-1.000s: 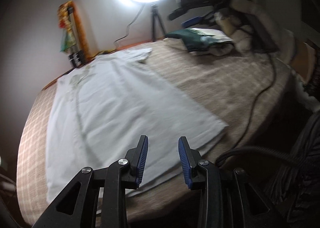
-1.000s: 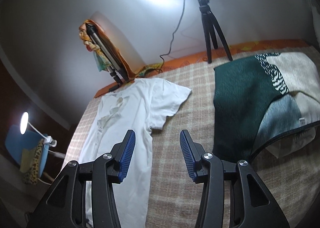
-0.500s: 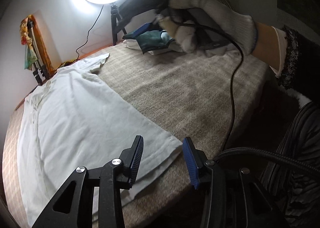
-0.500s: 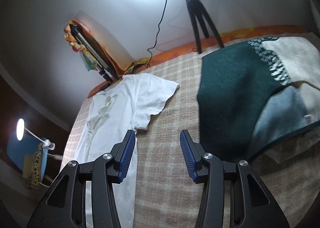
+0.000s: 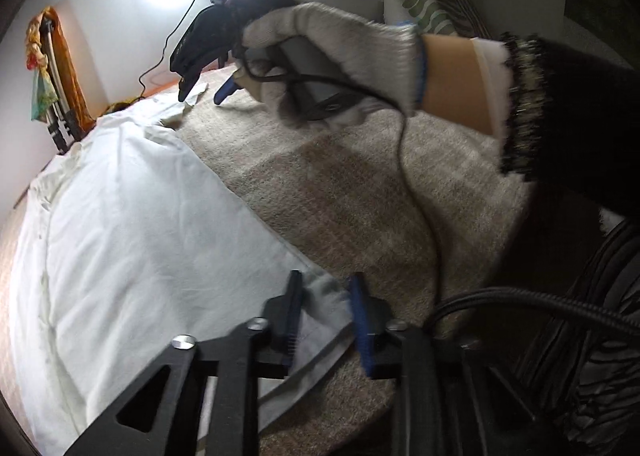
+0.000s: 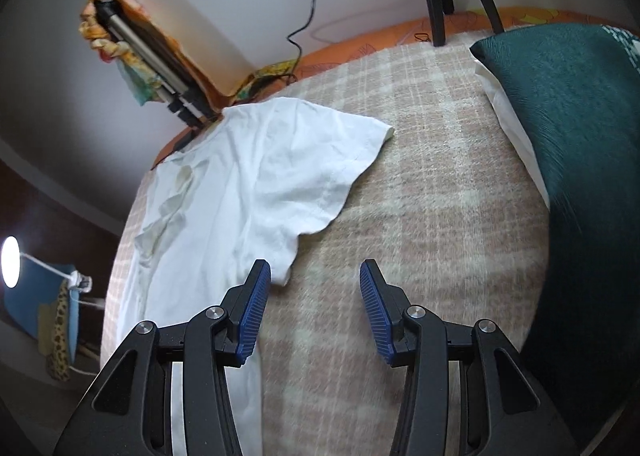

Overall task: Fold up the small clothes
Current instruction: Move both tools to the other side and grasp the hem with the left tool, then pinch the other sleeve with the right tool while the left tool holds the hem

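Jaws of the left gripper [image 5: 325, 310] stood apart astride the near hem corner of the white T-shirt [image 5: 132, 240] spread on the checked blanket [image 5: 360, 192], while the right gripper [image 6: 314, 306] gaped empty just right of the sleeve [image 6: 340, 172].

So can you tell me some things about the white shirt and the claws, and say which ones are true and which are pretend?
1. The white shirt lies spread out flat on the checked blanket. True.
2. The right claw is squeezing the sleeve. False: it is open, with only blanket between its fingers.
3. The left claw is open around the shirt's bottom corner. True.
4. The green pillow sits on top of the shirt. False: it lies apart from it, with bare blanket between.
5. The hand holding the right claw is bare. False: it wears a pale knitted glove.
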`<state>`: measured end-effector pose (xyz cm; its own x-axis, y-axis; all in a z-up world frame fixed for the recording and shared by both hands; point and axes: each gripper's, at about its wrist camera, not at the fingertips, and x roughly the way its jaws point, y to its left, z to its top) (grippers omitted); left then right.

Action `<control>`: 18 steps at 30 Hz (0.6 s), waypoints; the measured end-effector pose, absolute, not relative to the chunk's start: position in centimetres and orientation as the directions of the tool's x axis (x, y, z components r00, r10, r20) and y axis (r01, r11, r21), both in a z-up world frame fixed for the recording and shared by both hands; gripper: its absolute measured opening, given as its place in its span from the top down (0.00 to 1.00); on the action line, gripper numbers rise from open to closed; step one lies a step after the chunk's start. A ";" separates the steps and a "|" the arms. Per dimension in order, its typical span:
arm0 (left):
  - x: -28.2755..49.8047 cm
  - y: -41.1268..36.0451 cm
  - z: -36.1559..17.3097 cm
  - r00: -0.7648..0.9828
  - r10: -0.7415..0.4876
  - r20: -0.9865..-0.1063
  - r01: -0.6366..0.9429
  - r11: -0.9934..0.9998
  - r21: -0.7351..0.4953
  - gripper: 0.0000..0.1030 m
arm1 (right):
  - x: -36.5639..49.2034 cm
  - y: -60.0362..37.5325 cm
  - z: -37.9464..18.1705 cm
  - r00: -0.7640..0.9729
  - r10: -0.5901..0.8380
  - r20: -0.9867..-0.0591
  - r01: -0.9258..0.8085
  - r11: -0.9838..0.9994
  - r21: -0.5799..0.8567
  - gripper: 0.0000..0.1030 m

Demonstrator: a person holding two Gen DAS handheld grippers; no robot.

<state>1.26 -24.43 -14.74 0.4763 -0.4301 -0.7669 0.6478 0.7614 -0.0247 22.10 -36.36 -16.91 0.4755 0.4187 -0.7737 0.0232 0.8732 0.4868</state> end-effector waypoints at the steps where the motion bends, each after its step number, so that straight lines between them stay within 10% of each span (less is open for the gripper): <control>1: 1.3 -24.4 -14.7 0.481 -0.428 -0.765 0.644 0.764 -0.022 0.90 | 22.6 -36.6 -17.2 0.478 0.416 -0.773 0.031 0.872 0.489 0.56; 12: 2.2 -20.6 -13.5 0.483 -0.458 -0.746 0.529 0.832 -0.168 0.98 | 25.9 -33.9 -17.6 0.523 0.372 -0.767 -0.014 0.903 0.429 0.54; 18: 2.2 -19.4 -13.2 0.488 -0.470 -0.735 0.503 0.840 -0.203 0.98 | 26.3 -32.3 -17.8 0.516 0.328 -0.791 -0.033 0.930 0.365 0.96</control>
<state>2.15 -19.44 -13.21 0.4879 -0.4704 -0.7353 0.5035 0.8398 -0.2032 26.31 -32.32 -17.79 0.5161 0.3284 -0.7911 -0.0326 0.9304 0.3650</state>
